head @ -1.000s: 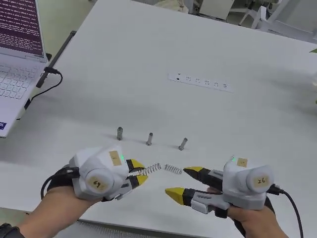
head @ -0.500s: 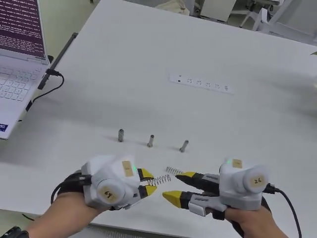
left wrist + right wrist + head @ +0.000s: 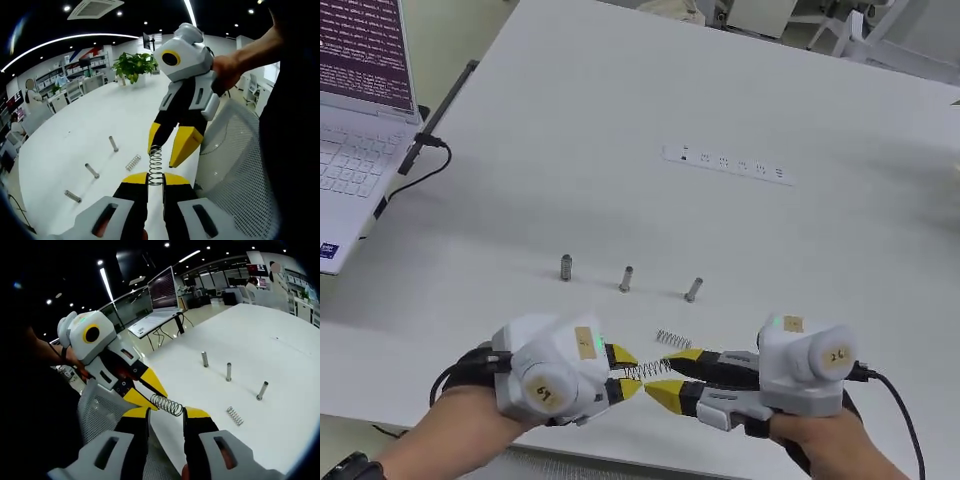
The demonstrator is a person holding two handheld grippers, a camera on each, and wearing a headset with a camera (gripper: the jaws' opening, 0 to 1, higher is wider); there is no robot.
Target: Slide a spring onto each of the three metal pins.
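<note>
From beside the near edge of the table (image 3: 620, 150), I see the two grippers meet tip to tip just above it. The left gripper (image 3: 625, 371) is clenched on one end of the held spring (image 3: 645, 369). Its own view shows the coil rising straight out from between its pinched yellow tips. The right gripper (image 3: 660, 375) has its jaws parted on either side of the spring's free end. One tip touches the coil, but as far as I can tell it is not clamped on it.

This looks to me like a handover or regrip before threading. To do it well, the right gripper should close softly across the coil near its end, so the bore stays round and open. The left should let go only once that hold is firm. Squeeze too hard and the coil may kink or flick away over the near edge. After that, the spring wants bringing end-on over a pin, in line with it.

Three pins stand in a row a little in from the near edge. The left-hand pin (image 3: 566, 267) wears a spring. The middle pin (image 3: 626, 279) and the right-hand pin (image 3: 693, 290) are bare. The spare spring (image 3: 672, 340) lies flat on the table between the right-hand pin and the grippers, not in any tray. The pins are the only holders here: one filled, two waiting.
</note>
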